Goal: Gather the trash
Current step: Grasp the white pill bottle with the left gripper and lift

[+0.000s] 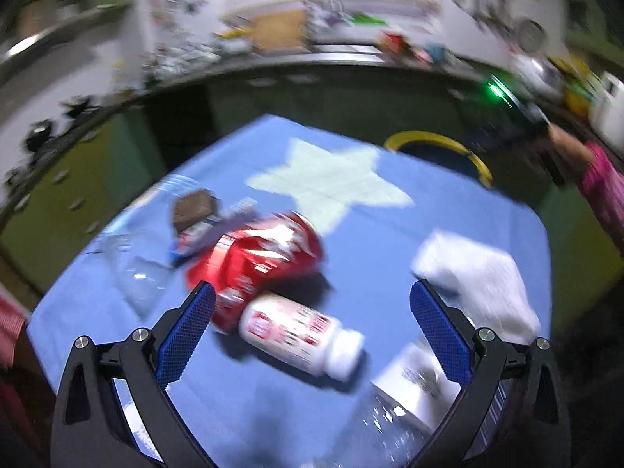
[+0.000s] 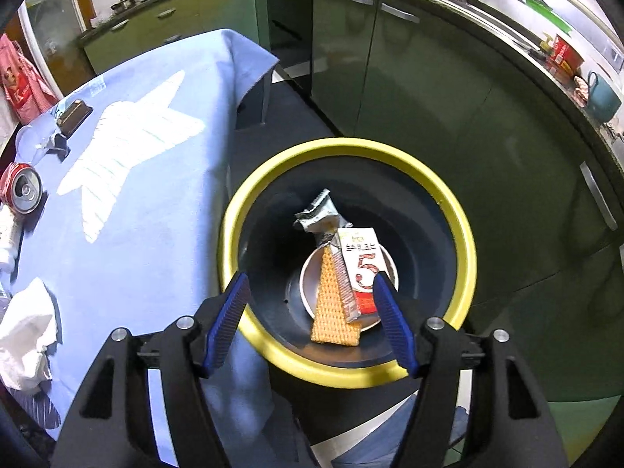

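Note:
My left gripper hangs open over the blue star-patterned tablecloth. Below and between its fingers lie a crushed red can and a white bottle with a red label; the pads touch neither. My right gripper stands open above the dark bin with a yellow rim, holding nothing. At the bin's bottom lie an orange wafer wrapper, a small carton marked 5, a crumpled silver wrapper and a round metal lid or dish. The left wrist view is motion-blurred.
On the cloth also lie a white crumpled tissue, a brown bar wrapper, a clear plastic cup and a clear bottle. The bin stands off the table's far corner. Green cabinets curve behind it. A pink sleeve shows at right.

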`<state>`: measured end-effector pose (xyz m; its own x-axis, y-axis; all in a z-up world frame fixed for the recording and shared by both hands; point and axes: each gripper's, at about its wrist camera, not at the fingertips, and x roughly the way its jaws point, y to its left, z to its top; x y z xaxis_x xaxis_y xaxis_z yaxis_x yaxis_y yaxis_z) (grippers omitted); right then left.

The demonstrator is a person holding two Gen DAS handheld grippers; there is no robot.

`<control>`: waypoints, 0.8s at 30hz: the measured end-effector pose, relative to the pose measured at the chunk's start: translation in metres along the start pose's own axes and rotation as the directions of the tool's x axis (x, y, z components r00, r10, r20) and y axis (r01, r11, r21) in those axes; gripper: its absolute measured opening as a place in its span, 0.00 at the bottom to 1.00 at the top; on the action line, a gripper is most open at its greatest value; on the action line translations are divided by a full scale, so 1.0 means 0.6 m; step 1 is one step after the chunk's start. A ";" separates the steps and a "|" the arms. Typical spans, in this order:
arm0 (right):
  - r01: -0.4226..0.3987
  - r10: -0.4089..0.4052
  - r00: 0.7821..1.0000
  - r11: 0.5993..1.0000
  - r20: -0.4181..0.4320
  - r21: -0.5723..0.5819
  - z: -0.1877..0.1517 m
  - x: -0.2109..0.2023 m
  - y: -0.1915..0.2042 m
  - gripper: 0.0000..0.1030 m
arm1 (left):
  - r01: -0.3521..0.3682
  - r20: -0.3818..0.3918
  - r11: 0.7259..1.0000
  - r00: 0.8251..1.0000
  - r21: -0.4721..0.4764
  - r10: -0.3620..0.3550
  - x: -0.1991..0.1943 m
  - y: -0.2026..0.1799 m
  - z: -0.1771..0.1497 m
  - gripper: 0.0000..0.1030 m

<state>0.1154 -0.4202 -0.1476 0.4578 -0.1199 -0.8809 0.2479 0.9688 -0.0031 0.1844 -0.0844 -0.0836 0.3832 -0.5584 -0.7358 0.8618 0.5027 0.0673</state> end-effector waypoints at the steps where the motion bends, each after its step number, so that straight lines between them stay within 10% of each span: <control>1: -0.001 0.001 1.000 1.000 -0.002 -0.003 0.000 0.001 0.003 0.61 | 0.024 -0.018 1.000 1.000 0.010 -0.023 0.004 -0.002 -0.001 0.95; 24: -0.033 0.031 0.999 0.999 -0.035 -0.041 -0.003 0.015 0.044 0.61 | 0.190 -0.267 0.979 0.950 0.076 -0.163 0.098 0.040 -0.004 0.95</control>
<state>0.1248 -0.3952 -0.1565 0.4350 -0.0820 -0.8967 0.1977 0.9803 0.0063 0.2266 -0.1037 -0.1271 0.1345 -0.4362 -0.8897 0.9415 0.3362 -0.0224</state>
